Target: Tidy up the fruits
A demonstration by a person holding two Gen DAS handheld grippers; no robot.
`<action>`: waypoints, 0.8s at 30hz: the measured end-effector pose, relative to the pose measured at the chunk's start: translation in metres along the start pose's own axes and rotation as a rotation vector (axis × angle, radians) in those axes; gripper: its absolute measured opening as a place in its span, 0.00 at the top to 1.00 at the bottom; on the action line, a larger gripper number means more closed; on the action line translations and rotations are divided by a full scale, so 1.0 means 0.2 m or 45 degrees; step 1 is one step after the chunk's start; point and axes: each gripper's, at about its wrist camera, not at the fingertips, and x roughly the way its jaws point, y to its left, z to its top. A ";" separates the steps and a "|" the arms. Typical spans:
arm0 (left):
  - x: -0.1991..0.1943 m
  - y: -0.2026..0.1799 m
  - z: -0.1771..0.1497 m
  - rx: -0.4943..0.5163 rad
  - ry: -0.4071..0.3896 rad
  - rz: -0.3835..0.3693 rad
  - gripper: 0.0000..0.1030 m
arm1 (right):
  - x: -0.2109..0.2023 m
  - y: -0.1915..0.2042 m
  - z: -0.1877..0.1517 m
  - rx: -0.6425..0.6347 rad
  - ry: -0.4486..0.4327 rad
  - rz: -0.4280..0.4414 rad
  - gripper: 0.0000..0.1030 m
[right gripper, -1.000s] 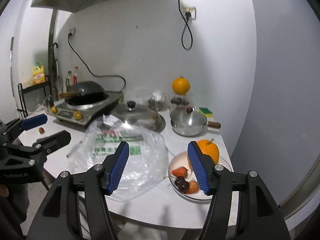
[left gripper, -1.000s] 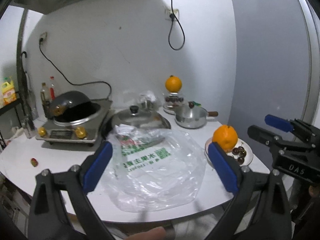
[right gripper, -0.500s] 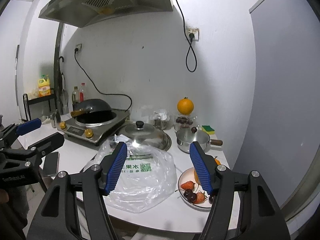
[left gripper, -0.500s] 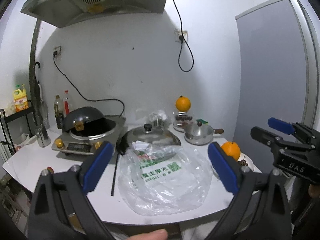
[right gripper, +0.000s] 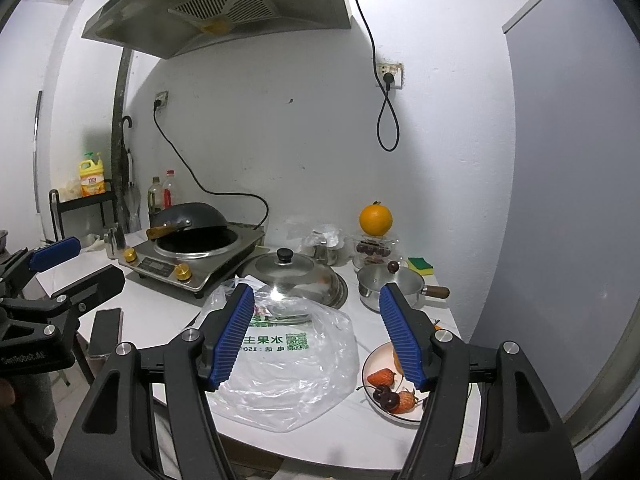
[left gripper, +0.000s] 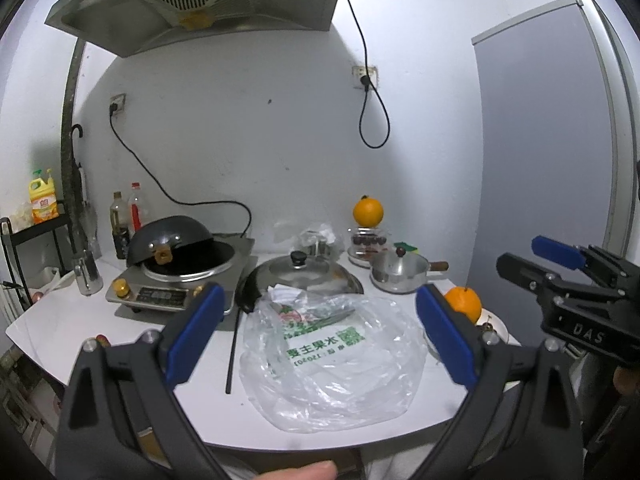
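Observation:
A clear plastic bag (left gripper: 332, 344) with green print lies flat on the white counter (left gripper: 72, 328); it also shows in the right wrist view (right gripper: 288, 364). A plate (right gripper: 370, 364) at the counter's right end holds strawberries (right gripper: 381, 377), dark cherries (right gripper: 384, 396) and an orange (left gripper: 463, 304). A second orange (left gripper: 368, 211) sits on a glass jar at the back. My left gripper (left gripper: 316, 336) is open and empty, held back from the counter above the bag. My right gripper (right gripper: 318, 338) is open and empty, in front of the bag and plate.
An induction cooker with a dark wok (left gripper: 176, 240) stands at the left. A glass-lidded pan (left gripper: 304, 276) and a small steel saucepan (left gripper: 400, 276) stand behind the bag. A black chopstick (left gripper: 233, 348) lies left of the bag. A phone (right gripper: 105, 332) lies on the counter's left edge.
Both grippers have pulled back and up from the counter, so the bag, plate and cookware look smaller and lower. Both stay open and empty.

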 end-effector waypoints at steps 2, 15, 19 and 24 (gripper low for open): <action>0.00 0.00 0.00 0.000 0.000 -0.001 0.05 | 0.00 0.00 0.00 0.003 0.000 0.001 0.33; 0.02 -0.02 -0.01 -0.001 0.000 -0.015 0.05 | 0.00 0.01 0.00 0.005 0.003 0.001 0.33; 0.02 -0.02 -0.01 -0.004 0.001 -0.015 0.05 | 0.00 0.00 0.00 0.004 0.004 0.000 0.33; 0.02 -0.02 -0.01 -0.002 0.000 -0.015 0.05 | 0.00 0.00 0.00 0.005 0.004 0.000 0.33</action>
